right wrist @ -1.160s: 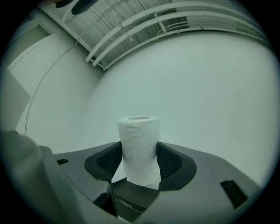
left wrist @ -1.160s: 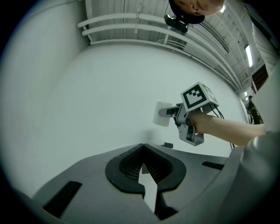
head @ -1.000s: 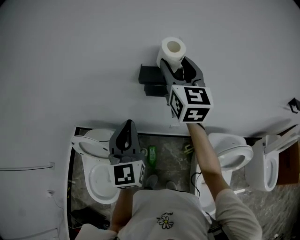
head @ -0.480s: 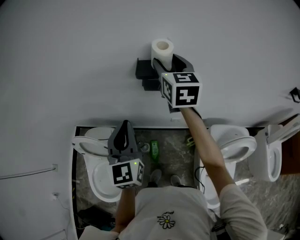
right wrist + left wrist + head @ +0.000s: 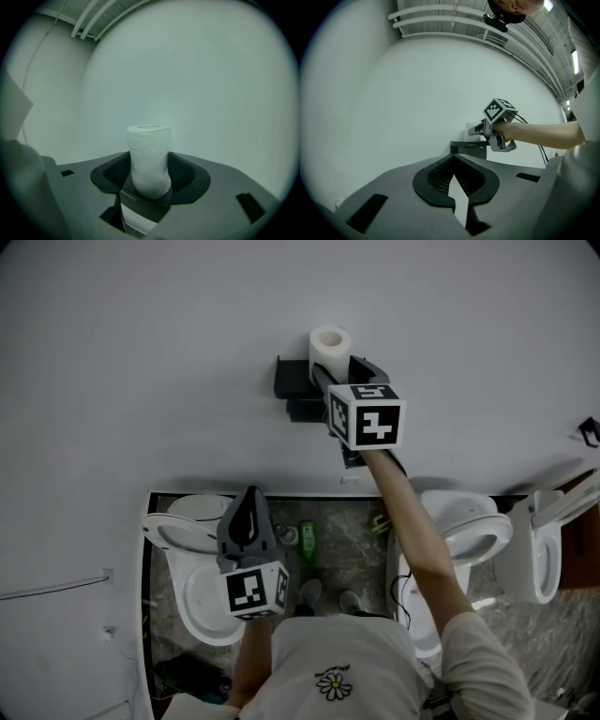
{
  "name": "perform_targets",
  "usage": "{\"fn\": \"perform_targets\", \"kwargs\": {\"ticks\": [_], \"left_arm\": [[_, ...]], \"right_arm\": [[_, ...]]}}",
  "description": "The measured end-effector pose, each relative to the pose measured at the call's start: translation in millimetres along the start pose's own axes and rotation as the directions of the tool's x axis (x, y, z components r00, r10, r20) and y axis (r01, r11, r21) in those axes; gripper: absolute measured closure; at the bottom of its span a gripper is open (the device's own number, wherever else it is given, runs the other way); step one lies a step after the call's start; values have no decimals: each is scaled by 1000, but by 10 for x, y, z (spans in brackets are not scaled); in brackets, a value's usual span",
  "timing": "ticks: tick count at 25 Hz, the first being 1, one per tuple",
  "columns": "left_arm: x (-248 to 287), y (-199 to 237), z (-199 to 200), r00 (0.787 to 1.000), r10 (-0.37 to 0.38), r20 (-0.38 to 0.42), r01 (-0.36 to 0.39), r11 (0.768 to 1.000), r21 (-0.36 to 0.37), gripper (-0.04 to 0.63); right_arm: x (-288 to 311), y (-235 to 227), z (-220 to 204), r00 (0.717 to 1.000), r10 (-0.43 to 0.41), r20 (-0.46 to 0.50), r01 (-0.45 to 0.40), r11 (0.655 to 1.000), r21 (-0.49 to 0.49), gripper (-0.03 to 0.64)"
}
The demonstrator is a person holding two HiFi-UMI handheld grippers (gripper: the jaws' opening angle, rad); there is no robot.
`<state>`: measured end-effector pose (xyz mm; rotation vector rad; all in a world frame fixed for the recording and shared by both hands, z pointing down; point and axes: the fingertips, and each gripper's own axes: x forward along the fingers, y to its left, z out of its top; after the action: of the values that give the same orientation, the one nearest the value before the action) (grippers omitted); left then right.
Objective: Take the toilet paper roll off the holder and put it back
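Note:
The white toilet paper roll [image 5: 329, 345] stands upright between the jaws of my right gripper [image 5: 331, 367], which is shut on its lower half. In the right gripper view the roll [image 5: 149, 157] fills the space between the pads, squeezed a little at its base. The black wall holder [image 5: 293, 382] sits just left of and below the roll, against the white wall. My left gripper [image 5: 250, 495] hangs lower down over a toilet, shut with nothing in it. The left gripper view shows the holder [image 5: 468, 147] beyond its jaws [image 5: 453, 161], with the right gripper at it.
Below the wall stand a toilet [image 5: 192, 568] under my left gripper, another toilet [image 5: 461, 532] under my right arm, and a third fixture [image 5: 536, 563] at far right. A green bottle [image 5: 306, 544] lies on the stone floor between them.
My right gripper carried the roll left and down, closer to the black holder, then nearly stopped. The left gripper has stayed where it was.

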<state>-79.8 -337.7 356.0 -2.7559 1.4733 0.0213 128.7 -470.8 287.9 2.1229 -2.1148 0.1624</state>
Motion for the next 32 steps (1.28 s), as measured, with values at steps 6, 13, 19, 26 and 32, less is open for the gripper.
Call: {"fn": "perform_targets", "kwargs": {"ticks": [6,13,19,26,32], "left_arm": [[6,9,-29,1000,0,-4,0,1000,-9,577],[-36,-48,0,1000,-17,9,17,1000,-4,577],[-100,-61,23,1000,-17,11,17,1000,-12,577],[-110,-64,117,999,-23,33,23,1000,13,577],[-119,-154,212,998,-39,59,38,999,16,577]], "right_arm": [[28,-3,-20,1000,15,-14,-14,1000,16,365],[2,28,-12,999,33,-1,-33,999,14,366],[-56,36,70,999,16,42,-16,1000,13,352],[-247,-17,418,990,-27,139,28,1000,-10,350],[-609,17,800,963,-9,268,15,1000,-23,350]]}}
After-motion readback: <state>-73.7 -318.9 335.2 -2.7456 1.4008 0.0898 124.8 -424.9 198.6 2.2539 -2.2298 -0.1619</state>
